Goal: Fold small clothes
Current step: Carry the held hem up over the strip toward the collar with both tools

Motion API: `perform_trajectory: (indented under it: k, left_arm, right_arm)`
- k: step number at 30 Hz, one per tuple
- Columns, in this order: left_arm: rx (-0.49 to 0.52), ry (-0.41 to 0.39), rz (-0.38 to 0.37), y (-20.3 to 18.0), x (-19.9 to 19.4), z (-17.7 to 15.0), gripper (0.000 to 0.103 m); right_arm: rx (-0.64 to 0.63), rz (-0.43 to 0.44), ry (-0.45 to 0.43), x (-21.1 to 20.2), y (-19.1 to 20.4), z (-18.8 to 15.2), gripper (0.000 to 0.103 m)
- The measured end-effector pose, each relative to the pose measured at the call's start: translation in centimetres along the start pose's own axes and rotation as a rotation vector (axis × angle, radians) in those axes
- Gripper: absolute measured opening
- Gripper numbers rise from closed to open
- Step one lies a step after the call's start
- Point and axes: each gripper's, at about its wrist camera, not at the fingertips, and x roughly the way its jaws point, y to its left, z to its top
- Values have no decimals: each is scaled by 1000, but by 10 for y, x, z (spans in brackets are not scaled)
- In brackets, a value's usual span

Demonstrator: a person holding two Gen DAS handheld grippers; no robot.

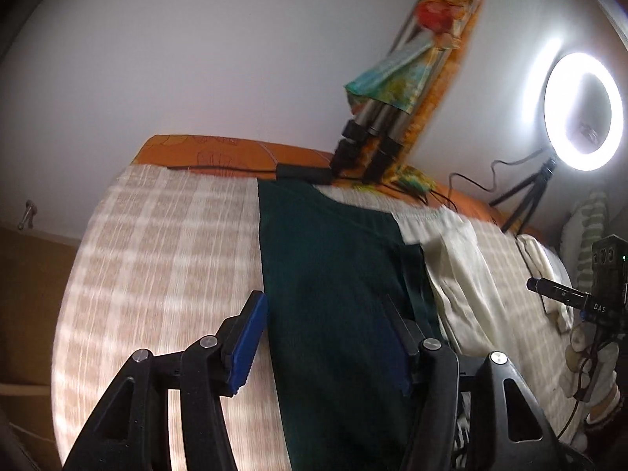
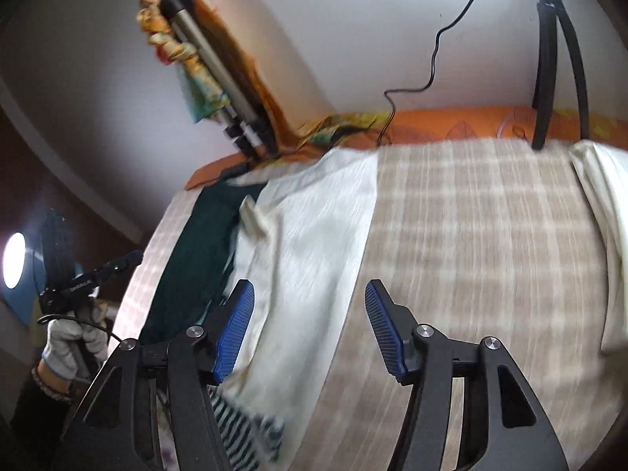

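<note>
A dark green garment [image 1: 333, 274] lies flat along the checked bed cover [image 1: 165, 243], and a cream garment [image 1: 459, 271] lies beside it on the right. My left gripper [image 1: 325, 337] is open and empty, its jaws straddling the green garment's left edge. In the right wrist view my right gripper [image 2: 310, 329] is open and empty above the cream garment [image 2: 314, 235]; the green garment [image 2: 196, 247] lies to its left. A black-and-white striped cloth [image 2: 243, 428] shows under the cream one near the front edge. The right gripper [image 1: 549, 292] also shows far right in the left wrist view.
A tripod [image 1: 376, 133] wrapped in colourful cloth stands at the bed's far edge. A lit ring light [image 1: 583, 112] on a small stand is at the back right, with cables on the orange sheet [image 2: 451, 121]. Another cream cloth [image 2: 604, 204] lies at the right.
</note>
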Motion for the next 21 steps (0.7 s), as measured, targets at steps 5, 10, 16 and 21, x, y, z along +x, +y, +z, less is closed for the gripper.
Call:
perform_trajectory:
  k: [5,10,16,21]
  left_arm:
    - [-24,7,-6,13,37,30,58]
    - [-36,11,0,22,69,49,58]
    - [-8,35,-15,18,96,57,55]
    - [25,27,30,11,108,59,19]
  right_arm:
    - [52,-27,-2,43,-27,36,59]
    - [84,-38,11,75,-42,60,59]
    - [88,-17,24,98,-45,78,59]
    - [52,-15,37,110,-35,78,45]
